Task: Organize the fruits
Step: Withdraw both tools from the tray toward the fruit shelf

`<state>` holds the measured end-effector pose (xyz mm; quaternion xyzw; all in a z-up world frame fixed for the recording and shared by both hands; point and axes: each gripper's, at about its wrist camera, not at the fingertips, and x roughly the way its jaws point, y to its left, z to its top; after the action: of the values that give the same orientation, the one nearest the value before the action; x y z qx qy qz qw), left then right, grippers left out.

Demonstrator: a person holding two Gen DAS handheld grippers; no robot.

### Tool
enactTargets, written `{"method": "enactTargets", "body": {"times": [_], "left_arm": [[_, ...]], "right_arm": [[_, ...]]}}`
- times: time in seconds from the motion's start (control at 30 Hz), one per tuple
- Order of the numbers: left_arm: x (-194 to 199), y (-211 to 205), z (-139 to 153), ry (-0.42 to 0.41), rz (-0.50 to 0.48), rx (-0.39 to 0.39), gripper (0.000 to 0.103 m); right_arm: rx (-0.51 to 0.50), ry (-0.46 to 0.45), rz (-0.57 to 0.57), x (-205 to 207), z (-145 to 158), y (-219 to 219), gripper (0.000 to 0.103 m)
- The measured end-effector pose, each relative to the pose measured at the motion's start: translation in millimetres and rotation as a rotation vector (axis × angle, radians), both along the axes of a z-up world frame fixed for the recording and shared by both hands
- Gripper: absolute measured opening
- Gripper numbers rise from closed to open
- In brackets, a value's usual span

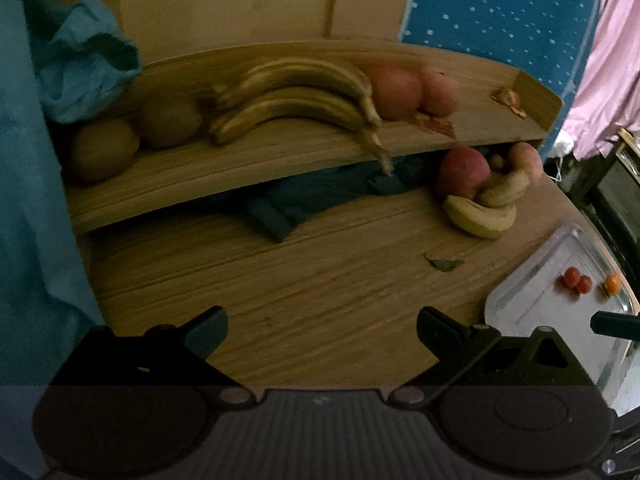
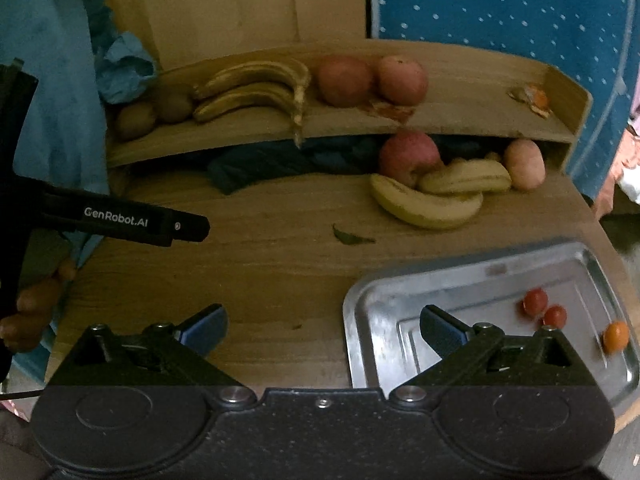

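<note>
Lying right of centre, two loose bananas [image 2: 428, 202] and two apples [image 2: 408, 156] sat at the shelf [image 2: 460, 128] edge, well beyond the right gripper [image 2: 322, 326], released, empty. Left gripper [image 1: 322, 330] likewise spread, empty. Metal tray [image 2: 376, 320] lower right held three small fruits [image 2: 546, 310]; bare wooden tabletop [image 2: 260, 264] lay between.

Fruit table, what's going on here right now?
A person holds two grippers over a wooden table, sorting fruit. The left gripper and right gripper are both open and empty. Bananas and apples lie on the raised shelf; more fruit is piled below. A metal tray holds three small fruits.
</note>
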<state>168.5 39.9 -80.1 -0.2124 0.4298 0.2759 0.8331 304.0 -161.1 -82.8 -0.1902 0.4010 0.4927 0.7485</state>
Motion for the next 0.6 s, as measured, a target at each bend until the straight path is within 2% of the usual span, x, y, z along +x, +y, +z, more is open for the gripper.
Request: {"method": "enactTargets", "body": {"times": [0.33,0.6], "left_arm": [[17,3,-4,0.019,0.060,-0.003,0.102],[61,-2,-8,0.032,0.057,-0.010,0.102]], "right_arm": [[0.026,-0.016,0.039,33,-3,17,0.102],[0.029,-0.013,0.023,74,-9,15,0.102]]}}
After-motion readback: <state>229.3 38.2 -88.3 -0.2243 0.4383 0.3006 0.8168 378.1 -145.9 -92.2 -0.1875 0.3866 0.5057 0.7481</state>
